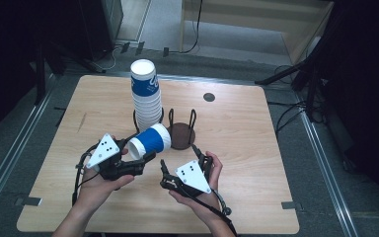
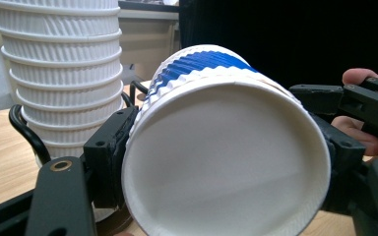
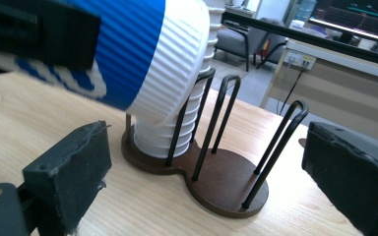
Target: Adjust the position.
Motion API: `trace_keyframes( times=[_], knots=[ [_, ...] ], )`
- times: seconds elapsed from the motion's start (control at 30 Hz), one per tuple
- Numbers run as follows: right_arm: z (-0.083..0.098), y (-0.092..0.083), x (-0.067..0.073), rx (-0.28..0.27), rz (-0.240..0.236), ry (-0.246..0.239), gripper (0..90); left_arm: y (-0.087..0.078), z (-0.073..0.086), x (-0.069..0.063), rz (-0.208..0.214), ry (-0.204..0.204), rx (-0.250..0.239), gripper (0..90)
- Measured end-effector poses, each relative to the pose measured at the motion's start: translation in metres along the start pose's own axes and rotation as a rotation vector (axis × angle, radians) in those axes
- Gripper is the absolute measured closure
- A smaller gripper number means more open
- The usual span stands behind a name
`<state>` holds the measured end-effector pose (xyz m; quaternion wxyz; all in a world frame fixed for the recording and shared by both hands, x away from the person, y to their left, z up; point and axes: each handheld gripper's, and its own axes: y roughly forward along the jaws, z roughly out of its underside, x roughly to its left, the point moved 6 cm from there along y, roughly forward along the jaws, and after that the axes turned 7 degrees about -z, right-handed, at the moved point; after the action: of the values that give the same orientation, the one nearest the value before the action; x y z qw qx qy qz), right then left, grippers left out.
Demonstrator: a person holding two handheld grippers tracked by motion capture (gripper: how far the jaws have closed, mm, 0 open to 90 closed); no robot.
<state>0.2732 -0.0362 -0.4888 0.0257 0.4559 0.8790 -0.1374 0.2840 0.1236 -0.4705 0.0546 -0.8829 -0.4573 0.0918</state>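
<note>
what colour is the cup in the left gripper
Blue ribbed middle, white ends; cup shows best in the high view.

Dim surroundings, soft close-range blur

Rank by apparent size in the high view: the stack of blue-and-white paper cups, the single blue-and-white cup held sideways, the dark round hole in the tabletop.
1. stack of blue-and-white paper cups
2. single blue-and-white cup
3. dark round hole

The left gripper [image 1: 137, 159] clamps a blue-and-white paper cup [image 1: 150, 141] on its side, beside the cup stack [image 1: 145, 96] in the wire holder [image 1: 182, 134]; the right gripper [image 1: 180, 168] stands open nearby.
</note>
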Motion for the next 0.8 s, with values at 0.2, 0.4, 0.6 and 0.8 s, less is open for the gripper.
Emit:
trace_keyframes(
  times=[0.2,0.4,0.6,0.8],
  knots=[
    [-0.008,-0.002,-0.005,0.000,0.013,0.088,5.0,0.000,0.000,0.003,-0.015,-0.030,-0.052,26.0],
    [-0.011,0.001,-0.009,0.011,0.022,0.180,2.7,0.000,-0.001,0.003,-0.019,-0.032,-0.070,25.9],
    [-0.012,0.005,-0.012,0.003,-0.007,0.319,0.0,0.000,-0.001,0.002,-0.014,-0.024,-0.073,26.1],
    [-0.020,0.004,-0.009,-0.029,-0.031,0.397,0.0,0.000,0.000,0.002,-0.016,-0.028,-0.086,26.1]
  ],
)
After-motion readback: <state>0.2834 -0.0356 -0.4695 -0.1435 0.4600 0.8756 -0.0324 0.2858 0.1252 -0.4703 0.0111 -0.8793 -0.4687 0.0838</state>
